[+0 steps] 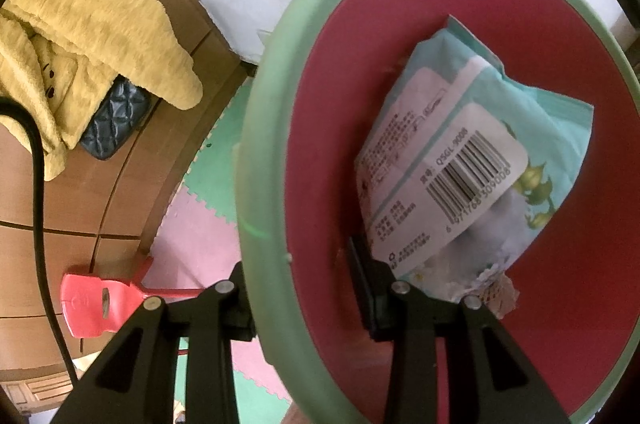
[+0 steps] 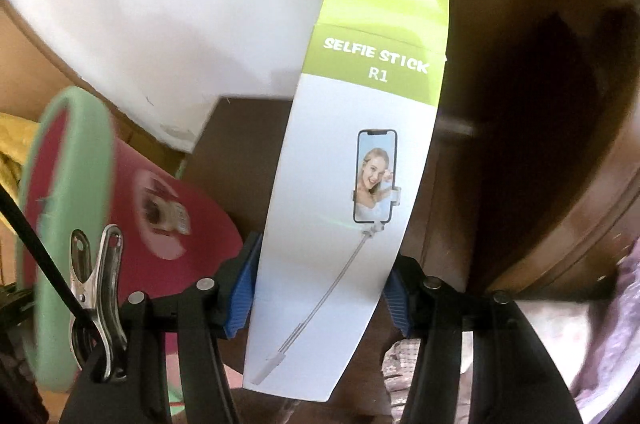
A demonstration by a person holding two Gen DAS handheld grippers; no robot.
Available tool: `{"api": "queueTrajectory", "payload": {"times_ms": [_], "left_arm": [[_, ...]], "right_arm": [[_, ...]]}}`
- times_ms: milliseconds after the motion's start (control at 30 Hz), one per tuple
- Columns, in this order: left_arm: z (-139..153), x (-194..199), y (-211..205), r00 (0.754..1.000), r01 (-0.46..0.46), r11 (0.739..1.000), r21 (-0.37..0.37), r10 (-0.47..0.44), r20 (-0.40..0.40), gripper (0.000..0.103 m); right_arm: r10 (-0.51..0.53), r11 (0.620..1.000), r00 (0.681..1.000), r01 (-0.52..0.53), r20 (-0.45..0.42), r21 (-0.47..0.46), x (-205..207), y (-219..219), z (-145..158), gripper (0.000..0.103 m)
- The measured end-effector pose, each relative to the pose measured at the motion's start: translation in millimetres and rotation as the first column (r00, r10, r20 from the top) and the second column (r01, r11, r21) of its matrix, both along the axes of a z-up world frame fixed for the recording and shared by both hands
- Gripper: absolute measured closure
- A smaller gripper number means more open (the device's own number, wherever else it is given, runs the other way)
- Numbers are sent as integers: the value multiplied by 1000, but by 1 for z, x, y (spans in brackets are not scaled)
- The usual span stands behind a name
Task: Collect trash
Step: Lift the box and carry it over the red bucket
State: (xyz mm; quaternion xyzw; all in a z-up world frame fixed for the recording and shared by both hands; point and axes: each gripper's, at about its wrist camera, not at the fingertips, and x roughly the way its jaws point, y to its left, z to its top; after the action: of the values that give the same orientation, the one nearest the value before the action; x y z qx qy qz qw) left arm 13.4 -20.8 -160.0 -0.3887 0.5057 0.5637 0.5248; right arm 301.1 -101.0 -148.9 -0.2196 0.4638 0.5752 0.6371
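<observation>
Left wrist view: pastel foam-tile floor (image 1: 200,236), wooden cabinet (image 1: 120,184); left tongs (image 1: 304,292) clamping bin rim (image 1: 256,144), right tongs (image 2: 320,300) clasping selfie-stick box (image 2: 352,164).

Bin (image 1: 256,160): round, mint-green rim, dark red inside, tilted, its rim clamped between the left tongs (image 1: 304,304). Wipes packet (image 1: 460,160): pale blue, crumpled, barcode label up, lying inside the bin against its near wall. Selfie-stick box (image 2: 352,160): tall, white with a lime-green top, printed "SELFIE STICK R1", upright between the right tongs (image 2: 320,288), right of the bin.
</observation>
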Motion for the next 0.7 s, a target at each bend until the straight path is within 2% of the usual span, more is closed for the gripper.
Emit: {"api": "queueTrajectory", "payload": {"times_ms": [133,400,500,700], "left_arm": [[-1,0,3,1000,7,1000,4,-7,5,66],[-2,-4,7,1000,20,1000,10,-20,17,66],[-3,-4,9,999,25,1000,10,-25,20,66],[-4,-4,11,999,36,999,10,-36,22,66]], "right_arm": [[27,996,998,-31,54,86,-10,-18,43,47],[59,973,994,-79,97,219,-37,-33,110,47],[72,955,990,-104,121,278,-30,-47,135,47],[155,914,980,-191,129,359,-52,-49,176,47]]}}
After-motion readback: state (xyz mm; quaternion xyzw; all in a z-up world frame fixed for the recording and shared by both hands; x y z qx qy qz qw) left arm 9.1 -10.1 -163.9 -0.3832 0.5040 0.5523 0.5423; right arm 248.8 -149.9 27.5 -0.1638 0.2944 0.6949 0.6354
